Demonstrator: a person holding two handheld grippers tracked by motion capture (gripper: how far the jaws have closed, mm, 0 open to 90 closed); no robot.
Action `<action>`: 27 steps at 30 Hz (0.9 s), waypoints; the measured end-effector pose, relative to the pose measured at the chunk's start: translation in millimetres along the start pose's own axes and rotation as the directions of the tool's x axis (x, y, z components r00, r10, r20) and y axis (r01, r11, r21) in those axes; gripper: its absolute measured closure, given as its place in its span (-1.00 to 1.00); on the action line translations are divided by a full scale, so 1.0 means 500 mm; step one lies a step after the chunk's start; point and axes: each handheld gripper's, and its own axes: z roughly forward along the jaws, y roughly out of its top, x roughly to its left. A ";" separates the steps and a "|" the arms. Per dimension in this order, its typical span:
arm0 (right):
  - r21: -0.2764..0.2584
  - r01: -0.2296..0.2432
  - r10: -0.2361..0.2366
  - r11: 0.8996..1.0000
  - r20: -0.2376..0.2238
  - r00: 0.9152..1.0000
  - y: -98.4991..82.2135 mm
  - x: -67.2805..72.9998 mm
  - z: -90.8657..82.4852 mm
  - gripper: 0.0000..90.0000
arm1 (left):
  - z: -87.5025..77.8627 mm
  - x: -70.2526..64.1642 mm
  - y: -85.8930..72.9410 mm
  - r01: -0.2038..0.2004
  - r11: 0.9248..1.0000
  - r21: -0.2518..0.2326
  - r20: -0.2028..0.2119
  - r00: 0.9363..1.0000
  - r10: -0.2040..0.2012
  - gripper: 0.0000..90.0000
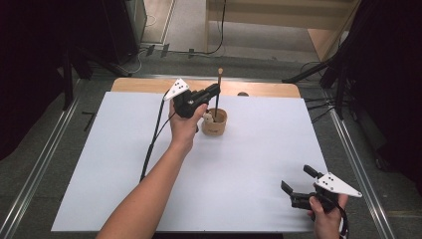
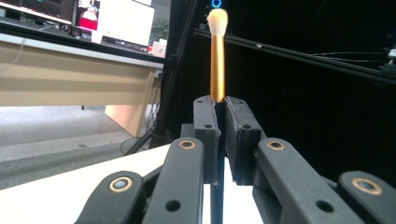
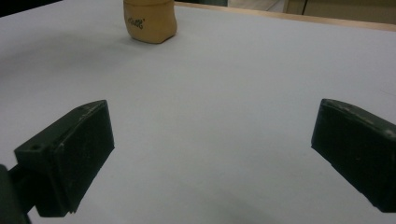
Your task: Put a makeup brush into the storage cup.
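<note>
A white sheet (image 1: 239, 169) covers most of a wooden table (image 1: 268, 88) standing on grey carpet (image 1: 45, 149), a metal rail (image 1: 358, 164) runs along each side, and a light wooden desk (image 2: 70, 70) stands beyond.

Even overhead light, dark surrounds, soft shadows, near fingers blurred.

Your left gripper (image 2: 219, 105) has its two black jaws clamped on the brush (image 2: 217, 60), which stands upright between them, gold handle rising above the pads to a pale bristle tip.
</note>
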 end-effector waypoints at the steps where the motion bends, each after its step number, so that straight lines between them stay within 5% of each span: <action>1: 0.000 0.000 0.000 1.000 0.000 1.000 0.000 0.000 0.000 -1.00 | 0.003 0.002 -0.003 -0.002 1.000 0.001 -0.007 1.000 0.002 0.89; 27: 0.003 0.002 -0.002 1.000 -0.002 1.000 -0.003 -0.003 -0.002 -1.00 | 0.031 0.025 -0.068 -0.043 0.997 0.060 -0.083 0.995 0.048 0.89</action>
